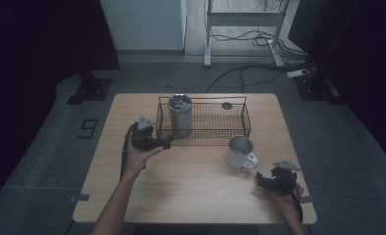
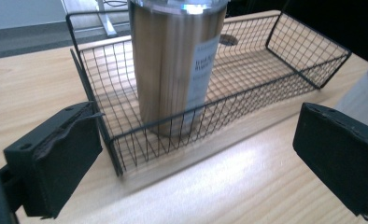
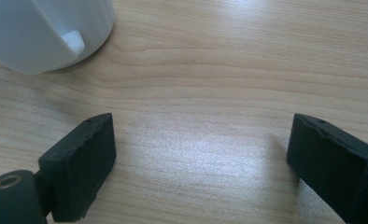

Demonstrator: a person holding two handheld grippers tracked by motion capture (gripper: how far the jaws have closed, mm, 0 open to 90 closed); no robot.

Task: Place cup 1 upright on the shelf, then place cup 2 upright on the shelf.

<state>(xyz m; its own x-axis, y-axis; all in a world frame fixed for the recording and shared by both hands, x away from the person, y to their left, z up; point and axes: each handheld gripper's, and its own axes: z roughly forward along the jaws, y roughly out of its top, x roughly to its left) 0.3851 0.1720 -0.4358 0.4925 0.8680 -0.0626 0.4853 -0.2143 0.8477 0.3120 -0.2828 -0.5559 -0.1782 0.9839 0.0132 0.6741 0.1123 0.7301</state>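
The left tool [image 1: 167, 143] gapes empty just near the wire basket [image 1: 240, 131] holding the steel tumbler [image 1: 180, 115] (upright, far-left end), while the right tool [image 1: 259, 180] gapes empty near the white mug [image 1: 240, 152].

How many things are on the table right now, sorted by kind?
Wire basket: 1
Steel tumbler, standing inside the basket: 1
White mug: 1
Small dark disc, in the basket's far right corner: 1
Total: 4
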